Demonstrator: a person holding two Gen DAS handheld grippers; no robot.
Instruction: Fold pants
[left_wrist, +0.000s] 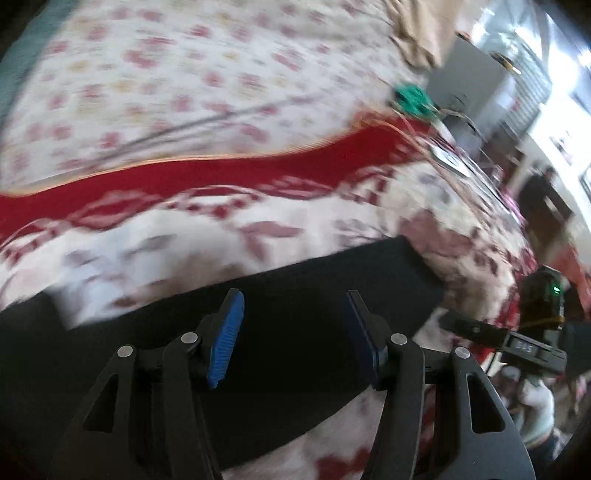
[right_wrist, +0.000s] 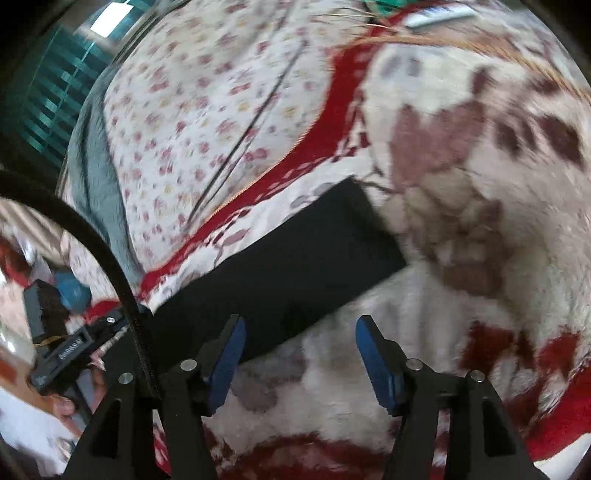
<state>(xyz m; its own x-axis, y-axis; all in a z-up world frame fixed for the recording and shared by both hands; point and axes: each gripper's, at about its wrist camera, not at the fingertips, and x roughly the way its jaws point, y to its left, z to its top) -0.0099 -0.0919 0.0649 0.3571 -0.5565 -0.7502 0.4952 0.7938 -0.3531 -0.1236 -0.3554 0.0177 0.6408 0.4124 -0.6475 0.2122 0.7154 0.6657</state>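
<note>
The black pants (left_wrist: 280, 295) lie flat as a long dark strip on a white and red fleece blanket (left_wrist: 207, 236). In the left wrist view my left gripper (left_wrist: 293, 321) is open and empty, just above the strip. The pants (right_wrist: 288, 266) also show in the right wrist view, their squared end pointing up and right. My right gripper (right_wrist: 299, 350) is open and empty, its left finger over the pants' lower edge and its right finger over the blanket (right_wrist: 461, 229). Both views are motion blurred.
A floral sheet (left_wrist: 177, 81) lies beyond the blanket's red border (left_wrist: 229, 173). A green item (left_wrist: 412, 98) and a flat white object (left_wrist: 448, 158) sit at the far edge. The other gripper's body (left_wrist: 532, 343) shows at right. A black cable (right_wrist: 96, 243) arcs at left.
</note>
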